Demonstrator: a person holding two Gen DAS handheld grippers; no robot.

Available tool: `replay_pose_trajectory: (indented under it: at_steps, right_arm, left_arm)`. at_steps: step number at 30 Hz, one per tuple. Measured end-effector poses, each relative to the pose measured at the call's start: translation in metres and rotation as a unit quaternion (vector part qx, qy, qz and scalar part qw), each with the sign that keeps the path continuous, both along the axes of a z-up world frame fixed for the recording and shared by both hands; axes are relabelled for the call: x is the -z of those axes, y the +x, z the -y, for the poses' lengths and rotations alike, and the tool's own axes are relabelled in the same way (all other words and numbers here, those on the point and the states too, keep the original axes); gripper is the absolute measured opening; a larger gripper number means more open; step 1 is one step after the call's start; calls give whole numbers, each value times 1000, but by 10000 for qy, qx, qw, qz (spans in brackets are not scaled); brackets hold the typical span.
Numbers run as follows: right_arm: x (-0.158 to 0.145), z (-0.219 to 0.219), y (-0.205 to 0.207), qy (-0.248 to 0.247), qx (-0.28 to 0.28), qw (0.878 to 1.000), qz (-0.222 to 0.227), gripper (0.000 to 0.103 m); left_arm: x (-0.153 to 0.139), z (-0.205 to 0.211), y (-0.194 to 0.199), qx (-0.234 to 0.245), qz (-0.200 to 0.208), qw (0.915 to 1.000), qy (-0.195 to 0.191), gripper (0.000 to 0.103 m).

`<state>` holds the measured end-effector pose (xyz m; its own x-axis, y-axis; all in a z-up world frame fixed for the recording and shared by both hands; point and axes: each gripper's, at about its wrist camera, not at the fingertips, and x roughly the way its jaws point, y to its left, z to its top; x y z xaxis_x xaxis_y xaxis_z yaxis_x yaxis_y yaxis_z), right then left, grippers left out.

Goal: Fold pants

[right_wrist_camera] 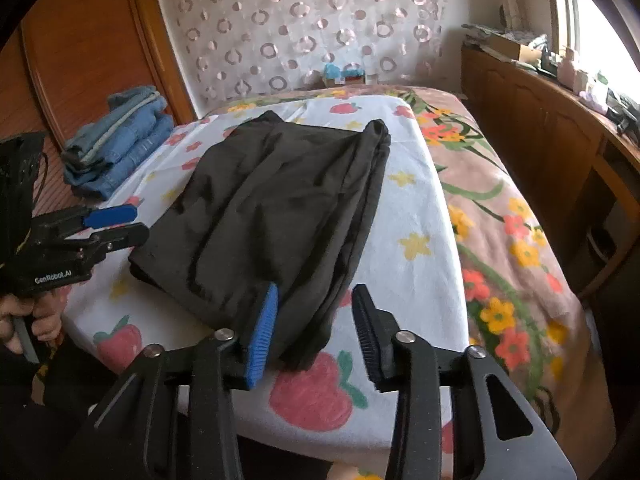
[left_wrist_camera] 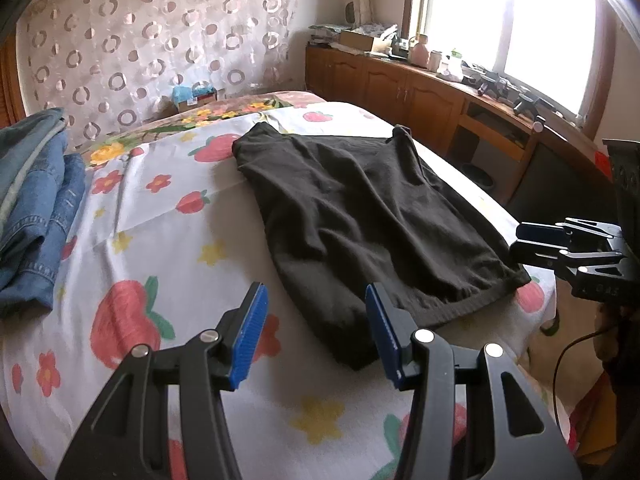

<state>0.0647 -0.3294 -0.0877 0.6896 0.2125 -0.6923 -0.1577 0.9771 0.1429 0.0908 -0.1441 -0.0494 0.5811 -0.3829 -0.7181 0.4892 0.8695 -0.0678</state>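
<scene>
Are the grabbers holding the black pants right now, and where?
No, nothing is held. The left gripper and the right gripper are both open, with empty jaws, at the near edge of the black pants lying on the bed.

A home bedroom. The bed (left_wrist_camera: 168, 240) wears a strawberry-print sheet, with a patterned curtain (left_wrist_camera: 160, 32) behind it. Wooden cabinets (left_wrist_camera: 400, 84) beside the bed run beneath a bright window (left_wrist_camera: 520, 20).

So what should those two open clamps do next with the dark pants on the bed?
Probably lower both and pinch the near edge of the black fabric pants. The left gripper and right gripper hang open at its two near corners, gripping nothing, and the pants still look only partly folded.
</scene>
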Motion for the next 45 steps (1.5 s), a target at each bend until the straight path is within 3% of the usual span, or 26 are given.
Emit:
replay_pose_trajectory:
  at_steps: [21, 25, 28, 33, 45]
  right_arm:
    - [22, -12, -4, -125, 112, 9998, -106, 47]
    - [23, -20, -6, -204, -43, 9998, -72, 32]
    - [24, -23, -8, -255, -108, 9996, -34, 29]
    - [24, -21, -8, -200, -151, 9997, -10, 28]
    - [24, -22, -9, -244, -206, 9995, 54, 28]
  left_arm:
    - [12, -7, -10, -144, -141, 9998, 60, 50]
    - [14, -6, -7, -77, -246, 9997, -36, 50]
    - [12, -6, -6, -4, -300, 9994, -174, 50]
    - [10, -4, -3, 58, -376, 9986, -379, 50]
    - [24, 0, -2, 167, -702, 9965, -424, 47]
